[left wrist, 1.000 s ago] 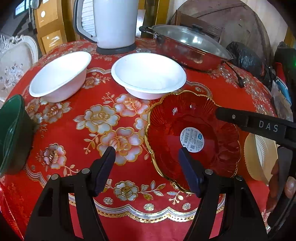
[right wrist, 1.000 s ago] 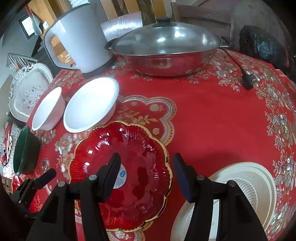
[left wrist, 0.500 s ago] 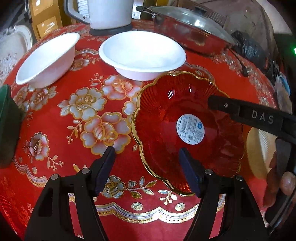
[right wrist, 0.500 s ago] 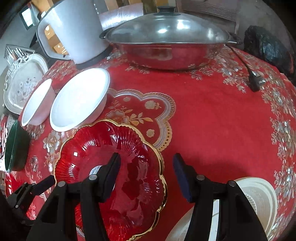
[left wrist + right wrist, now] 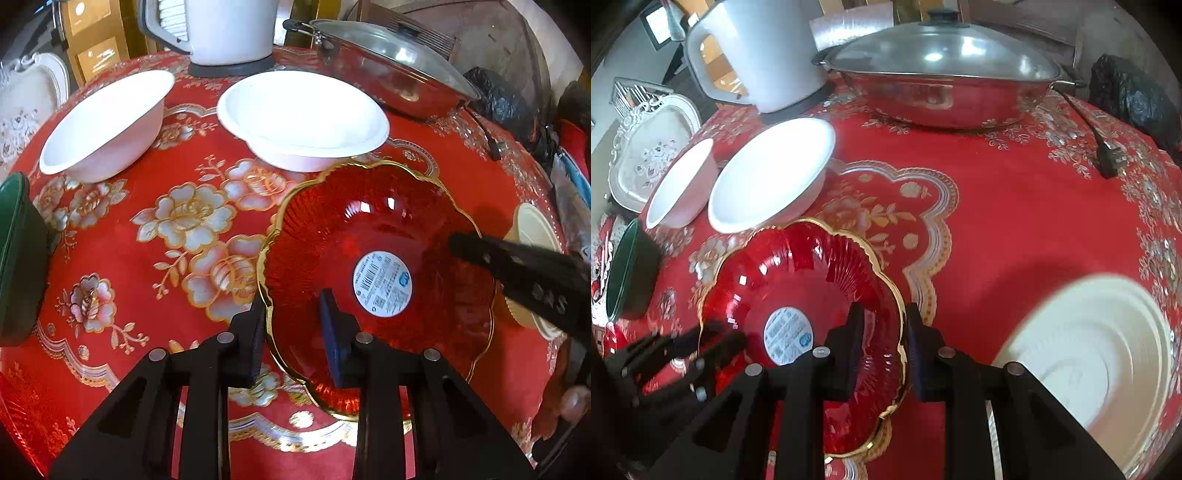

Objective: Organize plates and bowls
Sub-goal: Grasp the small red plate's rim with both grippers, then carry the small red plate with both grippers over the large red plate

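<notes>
Right now both grippers grip the same red plate [image 5: 388, 229] by its rim, from opposite sides. It is a see-through red glass dish with fine ribs running outward, a scalloped edge trimmed in gold, and a round white barcode sticker [image 5: 382, 284] at its centre. It sits on the worktop [image 5: 1015, 221], which is covered by a red cloth with gold and white flowers, just in front of the nearer white bowl [image 5: 303, 118].

The left gripper [image 5: 295, 339] has its fingers narrowed over the plate's left rim, one pad outside and one inside the dish. The right gripper [image 5: 882, 350] pinches the right rim the same way. Whether the plate is lifted or resting on the cloth is hard to tell.

A second white bowl [image 5: 107, 125] stands to the left, a green bowl [image 5: 18, 258] at the far left edge, and a cream ribbed plate [image 5: 1093, 358] lies to the right, blurred.
</notes>
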A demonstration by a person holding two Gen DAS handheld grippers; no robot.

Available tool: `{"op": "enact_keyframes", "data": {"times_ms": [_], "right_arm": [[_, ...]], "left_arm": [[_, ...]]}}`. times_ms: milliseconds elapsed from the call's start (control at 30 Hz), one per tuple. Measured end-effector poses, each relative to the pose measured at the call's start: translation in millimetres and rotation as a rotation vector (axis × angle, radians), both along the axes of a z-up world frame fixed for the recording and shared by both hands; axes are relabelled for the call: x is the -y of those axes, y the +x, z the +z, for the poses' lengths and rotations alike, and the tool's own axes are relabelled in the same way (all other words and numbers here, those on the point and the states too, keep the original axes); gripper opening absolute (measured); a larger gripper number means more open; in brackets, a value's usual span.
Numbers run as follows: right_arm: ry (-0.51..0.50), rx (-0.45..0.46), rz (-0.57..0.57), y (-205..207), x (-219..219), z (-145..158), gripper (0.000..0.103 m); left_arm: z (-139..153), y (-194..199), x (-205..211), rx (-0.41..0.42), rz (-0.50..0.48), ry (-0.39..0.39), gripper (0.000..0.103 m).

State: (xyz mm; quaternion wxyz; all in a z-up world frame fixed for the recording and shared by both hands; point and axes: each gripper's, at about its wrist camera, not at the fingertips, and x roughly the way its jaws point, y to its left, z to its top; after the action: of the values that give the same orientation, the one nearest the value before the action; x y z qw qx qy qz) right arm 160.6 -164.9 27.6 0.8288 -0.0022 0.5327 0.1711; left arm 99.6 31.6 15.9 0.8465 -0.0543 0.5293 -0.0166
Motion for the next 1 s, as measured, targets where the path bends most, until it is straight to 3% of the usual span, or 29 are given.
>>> {"op": "enact_keyframes", "data": {"times_ms": [400, 1000], "right_arm": [[0.151, 0.026, -0.031, -66, 11, 0, 0.017], [0.167, 0.075, 0.068, -112, -43, 29, 0.017]], "left_arm": [[14, -39, -22, 0.015, -0.033, 0.004, 0.023], [49, -105, -82, 0.081, 0.046, 0.005, 0.023]]}}
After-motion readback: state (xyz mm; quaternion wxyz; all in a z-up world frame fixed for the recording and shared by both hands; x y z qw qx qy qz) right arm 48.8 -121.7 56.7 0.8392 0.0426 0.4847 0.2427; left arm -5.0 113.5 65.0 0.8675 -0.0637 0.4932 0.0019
